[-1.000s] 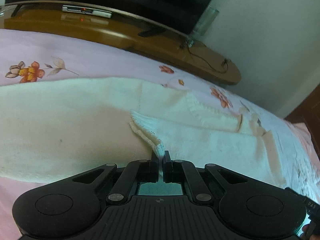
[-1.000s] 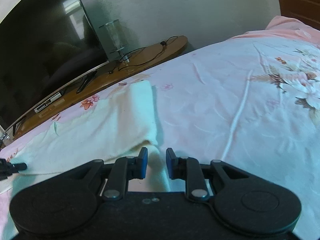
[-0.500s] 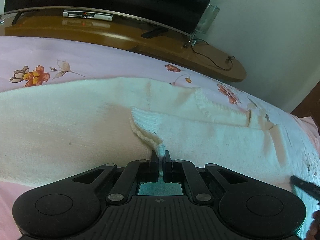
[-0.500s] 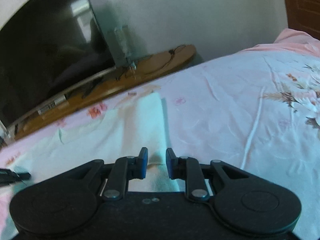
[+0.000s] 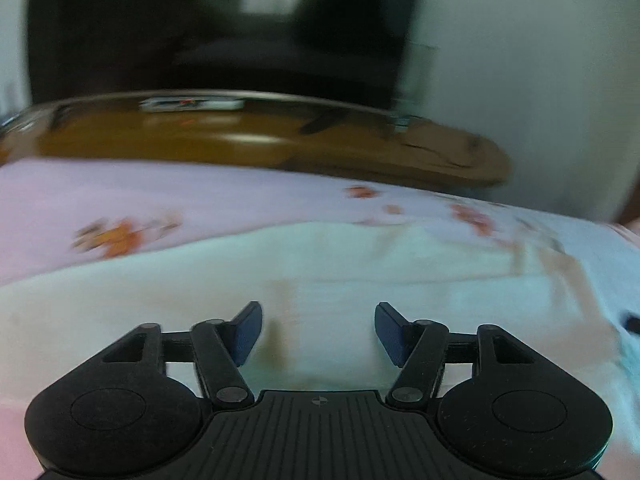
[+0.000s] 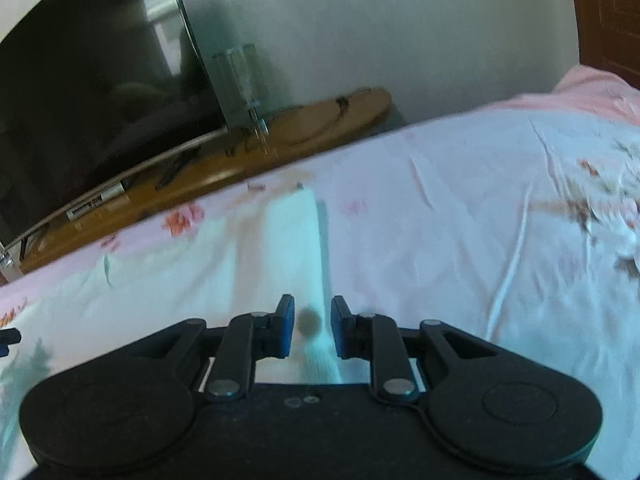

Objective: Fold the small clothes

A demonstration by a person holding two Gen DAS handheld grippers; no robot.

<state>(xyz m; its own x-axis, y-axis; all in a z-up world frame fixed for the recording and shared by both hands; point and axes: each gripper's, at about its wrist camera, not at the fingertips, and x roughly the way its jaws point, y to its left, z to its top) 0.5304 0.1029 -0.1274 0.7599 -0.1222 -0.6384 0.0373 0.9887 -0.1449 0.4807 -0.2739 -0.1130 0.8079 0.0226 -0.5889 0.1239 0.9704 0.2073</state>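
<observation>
Cream knit garment (image 5: 320,280) lies under both tools: left tool (image 5: 318,330) spread wide, right tool (image 6: 312,326) narrowly parted, neither gripping.

A dark flat-screen television (image 6: 92,92) stands on a curved brown wooden console (image 5: 256,144) against a plain white wall (image 6: 360,28), beyond a bed in pink floral sheeting (image 6: 460,208).

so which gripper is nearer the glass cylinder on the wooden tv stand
Right, as far as the views show. The right gripper sits over the cream knit garment's end, roughly in line with the glass cylinder. The left gripper is over the garment's middle, the cylinder blurred far to its right.
</observation>
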